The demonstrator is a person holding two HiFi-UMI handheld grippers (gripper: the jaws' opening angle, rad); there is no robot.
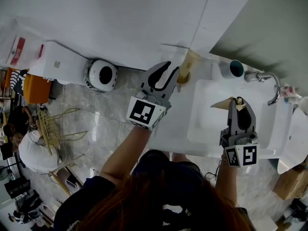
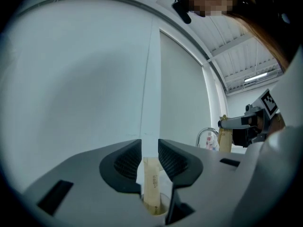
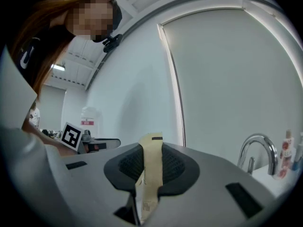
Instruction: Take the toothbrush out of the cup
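L gripper (image 2: 150, 150) unclenched astride packet (image 2: 152, 188) at sink (image 1: 190, 110) edge; R gripper (image 1: 239, 104) grasps 2nd packet (image 3: 152, 169).

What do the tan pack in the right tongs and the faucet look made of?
Tan pack: seemingly kraft paper or thin card, matte, with creased folds. Faucet: metal, probably chrome-plated, judging by its bright mirror shine.

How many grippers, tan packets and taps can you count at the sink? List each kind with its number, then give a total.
Grippers: 2 (left gripper, right gripper)
Tan packets: 2 (standing tan packet, held tan packet)
Taps: 1
Total: 5
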